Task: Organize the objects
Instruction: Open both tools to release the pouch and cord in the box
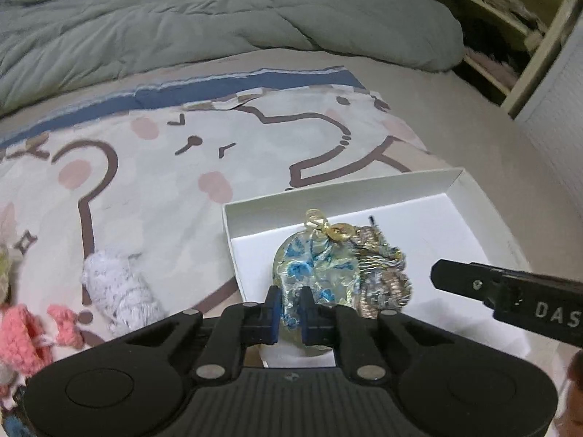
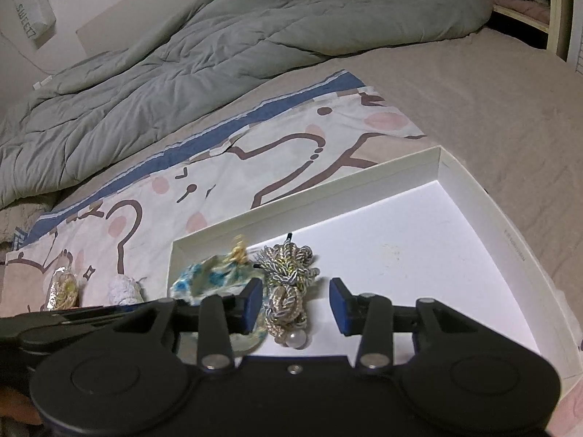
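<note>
Gripping a blue-and-gold pouch [image 1: 317, 273], the left tongs [image 1: 290, 309] appear in the left wrist view with both blue pads clamped on the pouch's near end. The pouch hangs over the near left corner of a white box [image 1: 452, 185] that rests on the bed, on a cartoon-print sheet [image 1: 164, 182]. Touching the pouch on its right lies a braided cord bundle [image 1: 382, 273] inside the box. One finger of the right tongs [image 1: 473, 284] reaches in from the right edge, over the box floor. Left of the box, on the sheet, lie a white knitted piece [image 1: 116, 291] and a pink knitted piece [image 1: 25, 335]. A grey duvet [image 1: 182, 18] is heaped along the far side of the bed.

From the right wrist view, the right tongs [image 2: 296, 306] stand wide apart and hold nothing, poised over the near left part of the box [image 2: 510, 240]. The cord bundle [image 2: 288, 273] lies between the fingers, with a pearl bead [image 2: 297, 338] at its near end. The pouch [image 2: 207, 280] sits just left of it, by the box's left wall.
</note>
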`<state>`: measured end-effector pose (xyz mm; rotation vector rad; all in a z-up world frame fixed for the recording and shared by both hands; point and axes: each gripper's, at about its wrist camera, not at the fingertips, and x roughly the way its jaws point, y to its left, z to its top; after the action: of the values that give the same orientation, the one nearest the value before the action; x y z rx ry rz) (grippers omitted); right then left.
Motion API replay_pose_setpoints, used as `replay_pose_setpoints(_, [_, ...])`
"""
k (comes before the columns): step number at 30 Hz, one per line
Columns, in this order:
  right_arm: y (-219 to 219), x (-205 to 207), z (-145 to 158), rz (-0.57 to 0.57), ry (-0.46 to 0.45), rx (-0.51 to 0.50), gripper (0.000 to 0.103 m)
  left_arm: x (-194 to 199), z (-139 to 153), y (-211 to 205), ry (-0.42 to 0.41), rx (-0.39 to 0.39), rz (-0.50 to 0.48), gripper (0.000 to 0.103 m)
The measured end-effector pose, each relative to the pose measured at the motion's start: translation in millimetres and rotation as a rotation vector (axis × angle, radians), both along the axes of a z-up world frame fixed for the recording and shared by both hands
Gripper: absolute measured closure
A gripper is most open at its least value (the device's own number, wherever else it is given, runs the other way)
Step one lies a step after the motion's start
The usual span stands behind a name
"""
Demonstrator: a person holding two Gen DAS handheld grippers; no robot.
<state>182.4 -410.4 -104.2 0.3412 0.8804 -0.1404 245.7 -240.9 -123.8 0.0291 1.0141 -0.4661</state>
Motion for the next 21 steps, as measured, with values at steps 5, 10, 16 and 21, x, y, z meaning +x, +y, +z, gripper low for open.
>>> replay_pose_setpoints(5, [-2.4, -1.9, -2.5, 0.002, 0.009, 0.004, 0.062, 0.5, 2.0, 7.5, -0.004, 0.004, 0.032, 0.082])
replay_pose_setpoints(10, [-1.6, -4.2, -1.3, 0.006, 0.009, 0.009, 0.062, -2.9, 13.0, 16.7, -0.021, 0.009, 0.047, 0.068])
replay_pose_setpoints(16, [2.2, -13.3, 8.2, 0.023, -0.006, -0.017, 0.062, -15.5, 29.0, 26.4, -0.043, -0.004, 0.055, 0.059])
replay_pose_setpoints(21, [0.6, -25.2, 20.5, 0.026, -0.023, -0.041, 0.062, -29.0, 41.8, 32.1, -0.056, -0.017, 0.061, 0.051])
